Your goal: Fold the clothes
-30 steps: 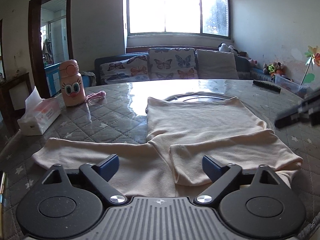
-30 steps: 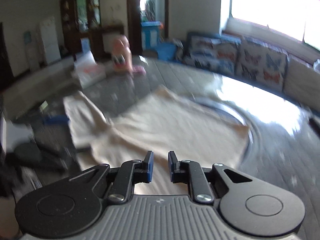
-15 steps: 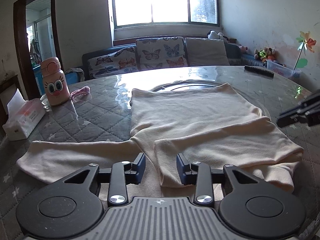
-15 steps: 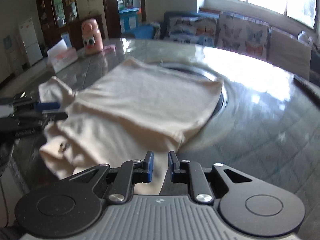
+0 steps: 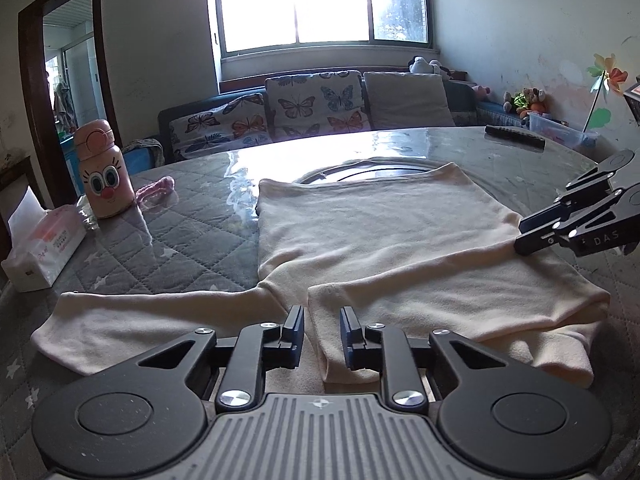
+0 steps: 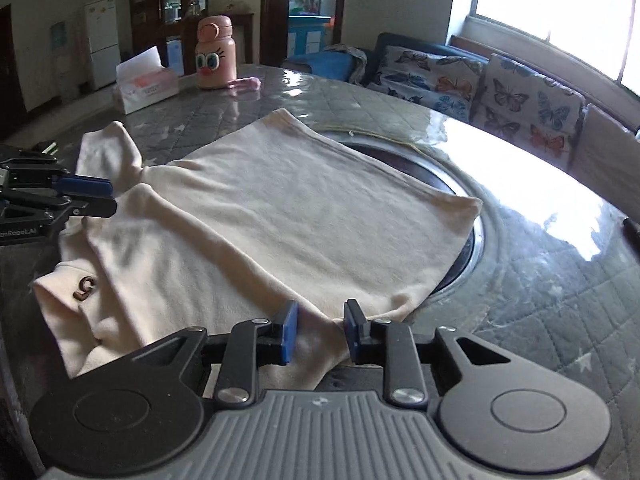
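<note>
A cream long-sleeved shirt (image 5: 380,240) lies flat on the quilted round table (image 5: 180,240). Its right sleeve is folded across the chest and its left sleeve (image 5: 120,320) stretches out to the side. My left gripper (image 5: 322,332) sits at the near collar end, its fingers nearly together with the folded sleeve's cuff edge between them. In the right wrist view the shirt (image 6: 280,208) spreads ahead. My right gripper (image 6: 320,332) stands at its side edge, with a narrow gap and a cloth ridge between the pads. The left gripper (image 6: 94,197) shows at far left.
A pink cartoon bottle (image 5: 105,170), a tissue box (image 5: 44,248) and a small pink item (image 5: 156,190) stand on the table's left side. A dark remote (image 5: 514,136) lies at the far right. A round inset ring (image 6: 460,200) lies partly under the shirt's hem.
My left gripper went from wide open to nearly shut at the cuff edge. My right gripper came down to the shirt's side edge and its fingers parted slightly.
</note>
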`<state>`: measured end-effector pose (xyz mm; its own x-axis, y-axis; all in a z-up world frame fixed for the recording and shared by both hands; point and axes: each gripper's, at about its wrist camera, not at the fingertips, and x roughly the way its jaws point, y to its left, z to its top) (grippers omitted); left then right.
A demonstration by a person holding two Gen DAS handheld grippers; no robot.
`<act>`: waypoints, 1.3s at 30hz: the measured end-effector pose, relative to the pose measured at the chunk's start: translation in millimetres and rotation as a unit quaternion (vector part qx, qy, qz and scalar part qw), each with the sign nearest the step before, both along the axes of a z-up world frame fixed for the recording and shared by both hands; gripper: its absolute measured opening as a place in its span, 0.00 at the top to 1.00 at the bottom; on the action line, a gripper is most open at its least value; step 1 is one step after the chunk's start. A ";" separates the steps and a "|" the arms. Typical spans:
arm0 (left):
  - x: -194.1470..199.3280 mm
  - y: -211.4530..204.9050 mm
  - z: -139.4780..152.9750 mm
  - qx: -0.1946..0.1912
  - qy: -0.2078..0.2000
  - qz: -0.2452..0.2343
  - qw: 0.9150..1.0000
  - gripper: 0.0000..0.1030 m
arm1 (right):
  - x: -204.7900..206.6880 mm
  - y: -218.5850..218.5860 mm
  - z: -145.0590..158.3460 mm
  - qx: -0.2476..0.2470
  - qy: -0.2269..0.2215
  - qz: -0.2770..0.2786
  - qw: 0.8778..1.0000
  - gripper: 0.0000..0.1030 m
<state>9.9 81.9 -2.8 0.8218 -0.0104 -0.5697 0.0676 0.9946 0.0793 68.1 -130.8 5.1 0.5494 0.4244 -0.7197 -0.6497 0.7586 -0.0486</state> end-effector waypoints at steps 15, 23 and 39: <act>6.5 3.6 -1.9 0.006 -0.005 0.001 1.000 0.77 | -14.1 -20.0 13.5 0.030 -0.035 -0.063 0.997 0.97; 7.9 14.6 -7.8 0.005 0.004 0.019 1.000 0.77 | -8.0 -27.7 0.1 0.028 -0.009 -0.092 0.995 0.95; -13.7 -15.4 -5.2 0.004 -0.009 -0.055 0.998 0.77 | -67.7 -18.3 1.2 0.004 0.018 -0.011 1.000 0.88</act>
<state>-3.8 66.5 -7.9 0.8258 -0.0968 -0.5556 0.1750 0.9805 0.0894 0.4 -149.1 6.3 0.5329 0.4179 -0.7357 -0.6343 0.7729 -0.0204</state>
